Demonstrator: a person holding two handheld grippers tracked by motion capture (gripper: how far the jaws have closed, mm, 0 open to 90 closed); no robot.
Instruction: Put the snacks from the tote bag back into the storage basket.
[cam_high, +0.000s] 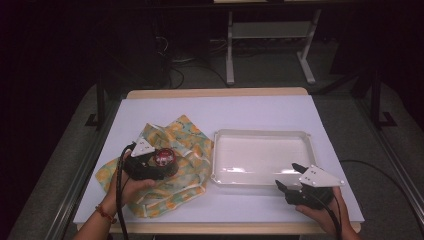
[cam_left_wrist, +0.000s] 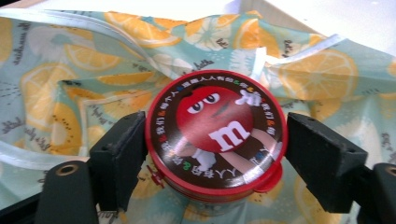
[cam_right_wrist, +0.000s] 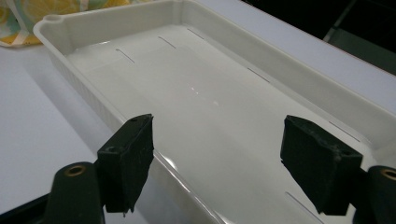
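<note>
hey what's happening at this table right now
A person works with a gripper in each hand. The left gripper has its jaws on either side of a round red candy tin that sits on the lemon-print cloth. The right gripper is open and holds nothing, over the near rim of the white tray.

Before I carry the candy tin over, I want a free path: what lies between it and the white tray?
In the high view, only the lemon-print cloth under the red candy tin stretches to the white tray; its edge reaches the tray's left rim.
</note>
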